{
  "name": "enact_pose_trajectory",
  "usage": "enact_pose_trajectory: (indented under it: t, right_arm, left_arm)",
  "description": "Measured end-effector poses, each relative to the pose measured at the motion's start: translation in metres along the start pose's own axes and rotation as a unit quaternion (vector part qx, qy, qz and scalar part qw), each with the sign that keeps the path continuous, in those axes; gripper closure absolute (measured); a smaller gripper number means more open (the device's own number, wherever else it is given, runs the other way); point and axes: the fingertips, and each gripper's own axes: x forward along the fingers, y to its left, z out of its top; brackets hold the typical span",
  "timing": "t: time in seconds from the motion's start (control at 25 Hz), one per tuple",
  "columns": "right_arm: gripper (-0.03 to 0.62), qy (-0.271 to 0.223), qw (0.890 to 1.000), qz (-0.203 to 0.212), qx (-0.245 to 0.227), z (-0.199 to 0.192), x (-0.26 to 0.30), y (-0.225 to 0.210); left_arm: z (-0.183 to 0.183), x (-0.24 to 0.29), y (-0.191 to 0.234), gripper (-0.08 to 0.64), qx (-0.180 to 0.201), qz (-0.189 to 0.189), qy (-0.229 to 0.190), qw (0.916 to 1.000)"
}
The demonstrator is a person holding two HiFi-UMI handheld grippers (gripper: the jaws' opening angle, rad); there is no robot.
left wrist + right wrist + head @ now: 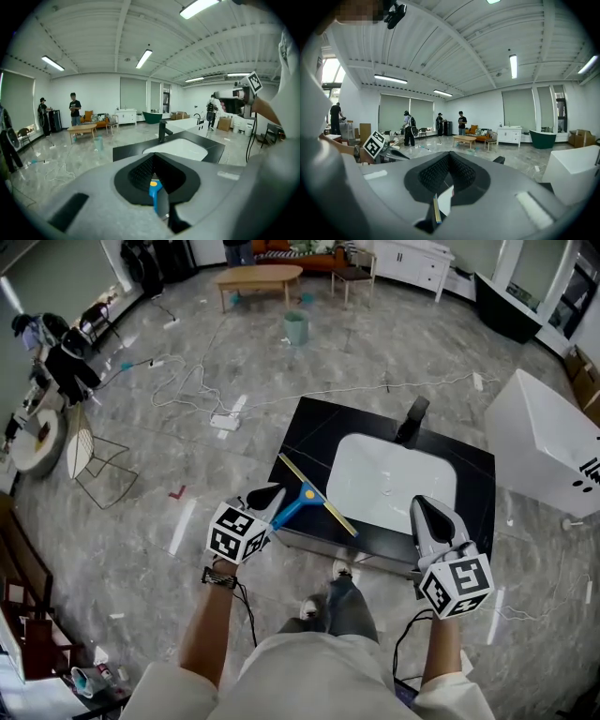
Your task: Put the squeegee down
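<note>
The squeegee (302, 500), blue handle and long yellow blade, lies across the front left corner of the black counter (314, 427). My left gripper (272, 495) hovers over the handle's near end with its jaws shut and nothing between them. In the left gripper view the blue handle (154, 190) shows below the closed pads (140, 171), apart from them. My right gripper (427, 507) hangs shut and empty over the counter's front right, beside the white basin (389, 479). Below its closed jaws the right gripper view shows a strip of the yellow blade (436, 211).
A black faucet (411, 420) stands behind the basin. A white tub (544, 442) sits right of the counter. Cables and a power strip (225, 421) lie on the marble floor, with a wire chair (94, 460) at left. Several people stand far off.
</note>
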Motion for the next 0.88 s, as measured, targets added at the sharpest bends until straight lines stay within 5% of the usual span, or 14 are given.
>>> enact_pose_trajectory:
  t: [0.4,0.88]
  right_arm:
    - [0.586,-0.034,0.998,0.004,-0.044,0.044,-0.017,0.041]
    - [0.586,-0.081,0.994,0.016,-0.075,0.100,-0.039,0.068]
  left_arm:
    - [0.082,-0.066,-0.024,0.554,0.057,0.009,-0.092,0.9940]
    - [0.148,-0.119,-0.048,0.555,0.101,0.041,-0.151,0.9826]
